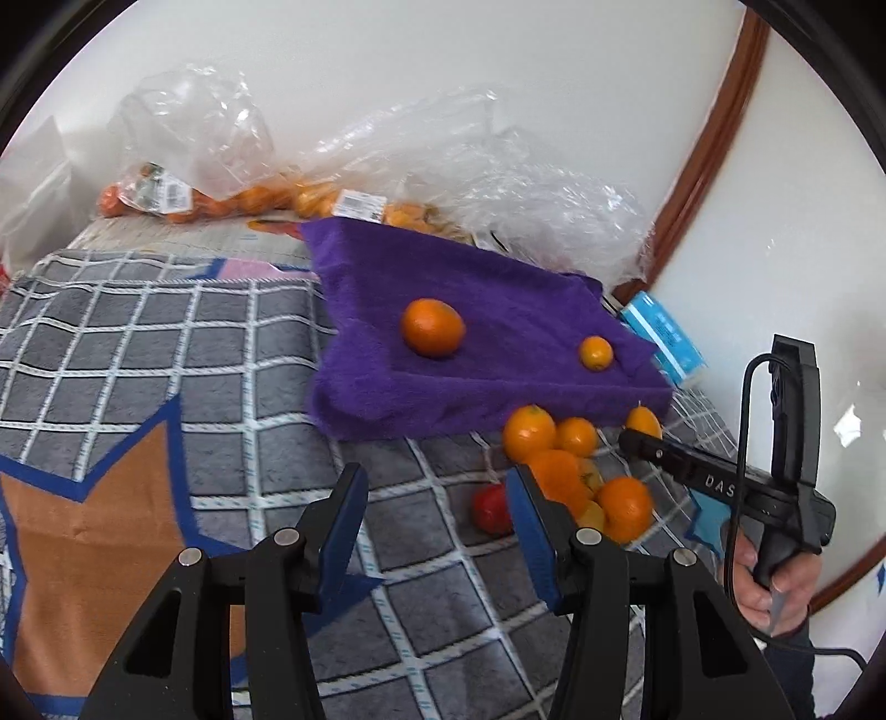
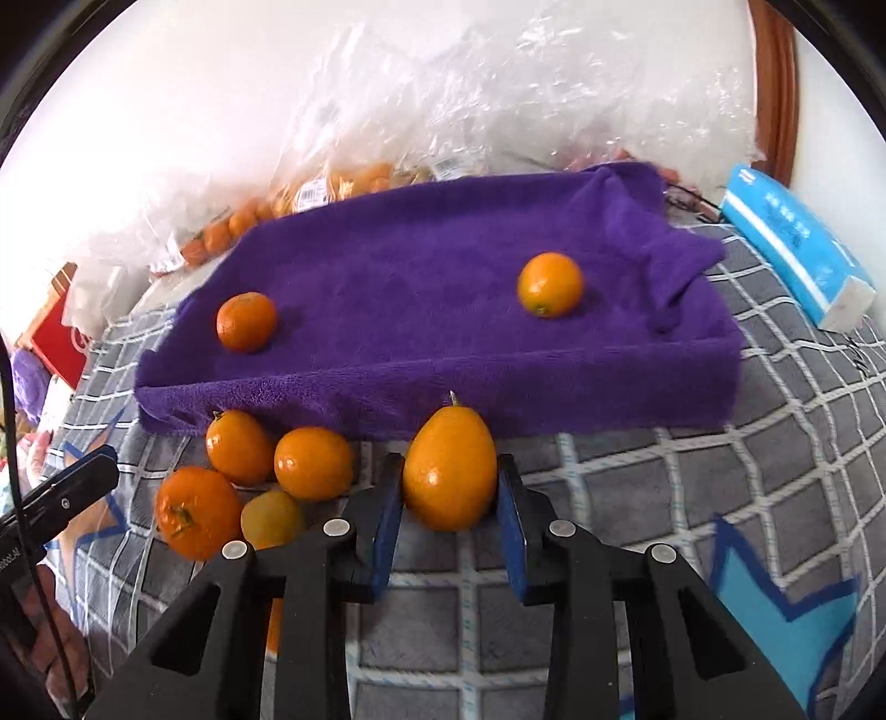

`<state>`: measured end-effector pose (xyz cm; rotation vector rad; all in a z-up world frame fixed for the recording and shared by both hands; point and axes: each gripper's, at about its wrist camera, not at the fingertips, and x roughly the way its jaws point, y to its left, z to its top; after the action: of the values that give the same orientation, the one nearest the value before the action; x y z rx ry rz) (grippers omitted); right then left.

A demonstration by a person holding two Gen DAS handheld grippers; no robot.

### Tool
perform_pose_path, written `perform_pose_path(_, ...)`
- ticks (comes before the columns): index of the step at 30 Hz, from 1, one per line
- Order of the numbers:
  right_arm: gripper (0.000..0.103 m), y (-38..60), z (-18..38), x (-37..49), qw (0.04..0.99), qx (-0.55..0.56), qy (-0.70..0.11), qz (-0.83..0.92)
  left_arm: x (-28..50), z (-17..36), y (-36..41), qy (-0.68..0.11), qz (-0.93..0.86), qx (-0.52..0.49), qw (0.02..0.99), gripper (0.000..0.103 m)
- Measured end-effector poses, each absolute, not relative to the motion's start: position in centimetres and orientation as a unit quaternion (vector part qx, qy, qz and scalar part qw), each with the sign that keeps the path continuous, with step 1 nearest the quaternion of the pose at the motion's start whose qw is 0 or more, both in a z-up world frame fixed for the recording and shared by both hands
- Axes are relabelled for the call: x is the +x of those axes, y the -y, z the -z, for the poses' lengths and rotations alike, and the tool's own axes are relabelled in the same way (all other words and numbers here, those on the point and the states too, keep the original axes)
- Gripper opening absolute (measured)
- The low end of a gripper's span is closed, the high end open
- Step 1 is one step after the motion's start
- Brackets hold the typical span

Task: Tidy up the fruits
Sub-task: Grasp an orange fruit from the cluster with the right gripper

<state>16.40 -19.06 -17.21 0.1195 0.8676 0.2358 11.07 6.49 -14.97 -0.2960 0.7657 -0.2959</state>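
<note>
While the right gripper [image 2: 449, 498] has its blue-padded fingers [image 2: 386, 520] pressed against both sides of an elongated, pear-shaped orange fruit with a small stem tip [image 2: 449, 471], that fruit sits just in front of the near edge of the fluffy purple towel-covered tray [image 2: 432, 266], above the grey checked blanket with white grid lines [image 2: 664, 471]; whether it is lifted or resting on the blanket cannot be told. On the purple surface lie two fruits well apart: a darker round orange mandarin [image 2: 246, 322] toward the left and a lighter round orange citrus [image 2: 550, 284] toward the right. Left of the held fruit, a loose cluster of orange fruits [image 2: 260, 476] lies on the blanket against the tray's front edge, several touching one another. From the left wrist view, the left gripper [image 1: 437, 520] is spread wide with nothing between its blue pads, hovering over the blanket near that cluster, where a small red fruit [image 1: 490, 509] shows beside its right finger. Behind the tray, crinkled clear plastic bags holding more orange fruit with white labels [image 1: 310, 194] rest against the white wall [image 1: 387, 50], and a blue and white tissue pack [image 2: 797, 243] lies at the tray's right.
</note>
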Motion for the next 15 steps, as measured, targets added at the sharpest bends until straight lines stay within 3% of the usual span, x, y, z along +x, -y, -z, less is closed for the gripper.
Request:
perform_pose_path(7, 0.032, 22.9, 17.9, 15.0, 0.907, 0.069, -0.403, -0.100, 11.3, 15.1, -3.8, -0.405, 0.143, -0.114, 0.896, 0.045)
perform_pose_path(15, 0.032, 24.2, 18.0, 15.1, 0.903, 0.111, -0.394, -0.132, 12.4, 15.3, -1.5, -0.436, 0.121, -0.097, 0.886, 0.024)
